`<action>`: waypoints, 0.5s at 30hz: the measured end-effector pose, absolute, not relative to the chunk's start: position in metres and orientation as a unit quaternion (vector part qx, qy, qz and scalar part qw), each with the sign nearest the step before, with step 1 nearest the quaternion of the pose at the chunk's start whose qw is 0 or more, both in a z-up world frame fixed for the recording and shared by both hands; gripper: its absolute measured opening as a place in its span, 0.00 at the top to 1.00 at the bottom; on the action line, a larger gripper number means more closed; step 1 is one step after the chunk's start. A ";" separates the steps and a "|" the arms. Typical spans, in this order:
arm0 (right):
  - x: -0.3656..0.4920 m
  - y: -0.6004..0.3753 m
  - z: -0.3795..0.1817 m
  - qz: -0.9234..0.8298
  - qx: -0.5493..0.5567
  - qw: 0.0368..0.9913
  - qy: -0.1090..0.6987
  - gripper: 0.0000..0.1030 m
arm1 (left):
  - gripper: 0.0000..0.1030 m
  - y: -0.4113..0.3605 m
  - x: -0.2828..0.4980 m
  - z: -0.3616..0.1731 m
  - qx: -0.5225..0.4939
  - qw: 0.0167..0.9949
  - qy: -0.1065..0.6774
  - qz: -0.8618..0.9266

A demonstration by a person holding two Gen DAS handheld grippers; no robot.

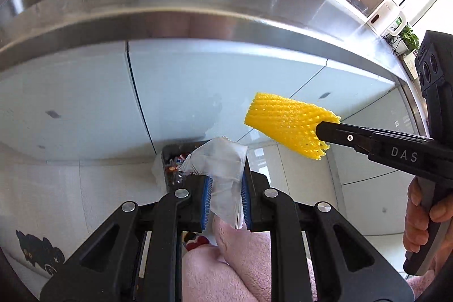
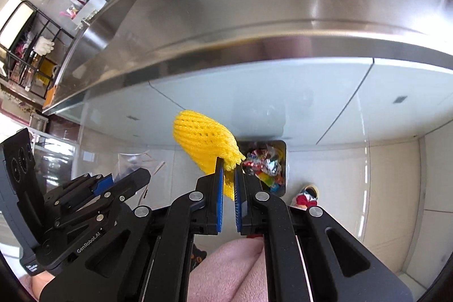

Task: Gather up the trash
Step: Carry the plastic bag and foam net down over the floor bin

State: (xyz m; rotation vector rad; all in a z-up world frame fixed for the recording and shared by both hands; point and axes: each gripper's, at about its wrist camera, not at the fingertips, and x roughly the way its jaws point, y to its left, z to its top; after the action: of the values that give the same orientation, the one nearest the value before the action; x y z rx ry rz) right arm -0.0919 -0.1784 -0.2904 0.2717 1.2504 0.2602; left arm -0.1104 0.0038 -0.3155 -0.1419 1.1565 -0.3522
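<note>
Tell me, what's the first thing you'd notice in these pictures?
The bright yellow foam net jumps out first, pinched in the right gripper in front of the steel counter's edge. Next, the clear crinkly wrapper held in the left gripper. Below both, on the floor, sits a trash bin full of colourful wrappers.

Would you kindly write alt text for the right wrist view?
The right tool pinches a yellow foam net above a floor bin full of wrappers. The left tool is beside it, below a steel counter.
</note>
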 end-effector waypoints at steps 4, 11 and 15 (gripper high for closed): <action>-0.099 -0.179 -0.332 0.101 0.126 0.776 0.610 0.92 | 0.84 0.004 -0.109 -0.359 -0.074 0.804 0.569 -0.156; -0.087 -0.176 -0.416 0.073 0.134 0.740 0.655 0.92 | 0.84 -0.003 -0.087 -0.428 -0.061 0.784 0.600 -0.146; -0.074 -0.175 -0.459 0.064 0.143 0.726 0.670 0.92 | 0.84 -0.008 -0.072 -0.467 -0.057 0.772 0.616 -0.143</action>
State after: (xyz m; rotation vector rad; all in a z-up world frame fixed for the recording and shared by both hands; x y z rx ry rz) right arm -0.0736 -0.1746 -0.4594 0.3149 1.4778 0.1420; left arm -0.0718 -0.0079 -0.4674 -0.1235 1.3353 -0.3104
